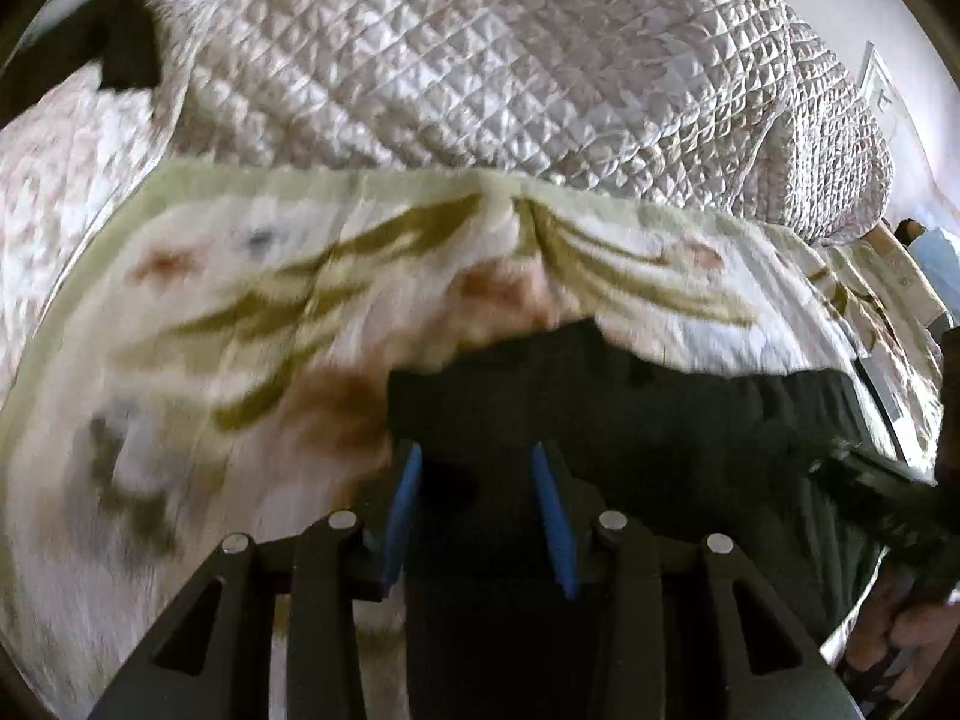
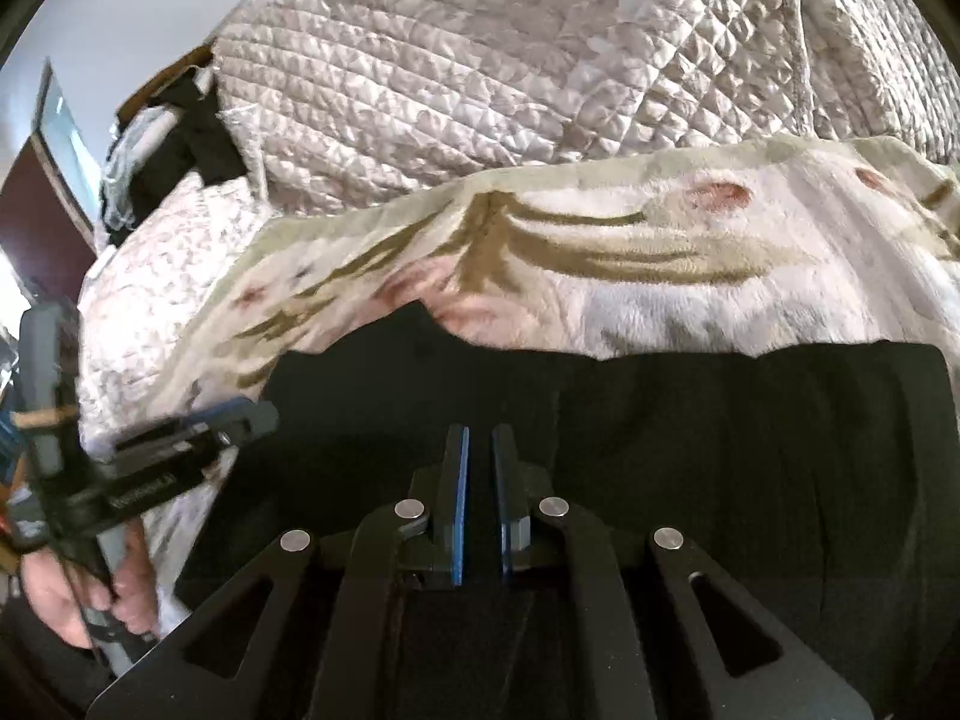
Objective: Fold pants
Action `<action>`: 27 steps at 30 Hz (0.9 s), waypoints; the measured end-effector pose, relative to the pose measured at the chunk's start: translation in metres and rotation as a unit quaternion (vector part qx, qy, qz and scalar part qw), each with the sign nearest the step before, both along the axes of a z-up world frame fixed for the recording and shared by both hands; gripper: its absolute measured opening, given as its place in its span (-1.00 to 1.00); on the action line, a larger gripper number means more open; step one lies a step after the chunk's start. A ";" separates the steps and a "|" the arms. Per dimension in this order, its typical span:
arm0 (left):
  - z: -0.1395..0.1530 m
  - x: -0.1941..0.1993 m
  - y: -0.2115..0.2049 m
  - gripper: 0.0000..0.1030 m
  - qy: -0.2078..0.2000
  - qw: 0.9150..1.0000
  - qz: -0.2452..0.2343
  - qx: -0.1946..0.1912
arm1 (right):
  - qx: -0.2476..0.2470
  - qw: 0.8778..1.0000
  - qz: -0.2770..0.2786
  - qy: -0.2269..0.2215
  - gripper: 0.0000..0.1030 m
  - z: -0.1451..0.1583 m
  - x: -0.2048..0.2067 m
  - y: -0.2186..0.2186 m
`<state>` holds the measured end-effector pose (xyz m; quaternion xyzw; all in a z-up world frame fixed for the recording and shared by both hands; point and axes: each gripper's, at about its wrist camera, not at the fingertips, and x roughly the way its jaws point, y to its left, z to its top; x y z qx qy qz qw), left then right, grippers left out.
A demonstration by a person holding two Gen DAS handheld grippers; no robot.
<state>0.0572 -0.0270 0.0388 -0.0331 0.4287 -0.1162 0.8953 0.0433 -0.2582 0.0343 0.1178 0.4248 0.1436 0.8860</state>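
Observation:
Dark pants lie flat on a flowered blanket, their far edge running across both views. My right gripper hovers over their middle. Its blue pads are almost together, and only dark cloth shows in the thin slit, so I cannot tell whether any is pinched. My left gripper is at the pants' left edge with its blue pads well apart and their inner faces bare. It also shows in the right wrist view as the left gripper, held by a hand.
A quilted pale bedspread is heaped behind the blanket. Dark clothing lies at the far left by the wall. A hand and the right gripper's body fill the lower right of the left wrist view.

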 end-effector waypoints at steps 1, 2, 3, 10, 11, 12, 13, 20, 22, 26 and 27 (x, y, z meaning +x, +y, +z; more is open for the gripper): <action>-0.001 0.007 -0.002 -0.20 0.001 1.000 -0.005 -0.003 | -0.002 1.000 -0.008 0.012 -0.87 -0.006 0.007 -0.002; -0.005 0.014 -0.003 -0.20 0.005 1.000 -0.006 -0.003 | -0.005 1.000 -0.015 0.020 -0.87 -0.012 0.012 -0.005; -0.011 0.019 -0.003 -0.20 0.011 1.000 -0.004 -0.001 | -0.008 0.999 -0.025 0.028 -0.87 -0.018 0.015 -0.009; -0.019 0.019 -0.001 -0.17 0.012 1.000 0.009 -0.002 | -0.008 0.999 -0.028 0.020 -0.86 -0.011 0.006 -0.014; -0.018 0.015 -0.001 -0.17 0.009 1.000 0.009 -0.002 | -0.010 1.000 -0.023 0.014 -0.86 -0.008 0.001 -0.012; -0.016 0.012 0.000 -0.17 0.007 1.000 0.008 -0.005 | -0.015 1.000 -0.018 0.008 -0.85 -0.005 -0.006 -0.009; -0.014 0.007 0.000 -0.17 0.003 1.000 0.008 -0.007 | -0.023 1.000 -0.011 -0.001 -0.76 -0.001 -0.016 -0.005; -0.013 -0.046 -0.003 -0.17 -0.015 1.000 -0.004 -0.013 | -0.088 0.995 0.026 -0.038 -0.30 -0.014 -0.082 0.021; -0.022 -0.057 -0.004 -0.17 -0.008 1.000 -0.004 -0.011 | -0.107 0.992 0.027 -0.055 -0.28 -0.016 -0.094 0.024; -0.024 -0.081 -0.008 -0.16 -0.040 0.999 0.005 0.009 | -0.120 0.991 0.022 -0.062 -0.27 -0.018 -0.104 0.024; -0.024 -0.084 -0.007 -0.16 -0.042 0.999 0.007 0.008 | -0.123 0.990 0.020 -0.063 -0.27 -0.018 -0.106 0.024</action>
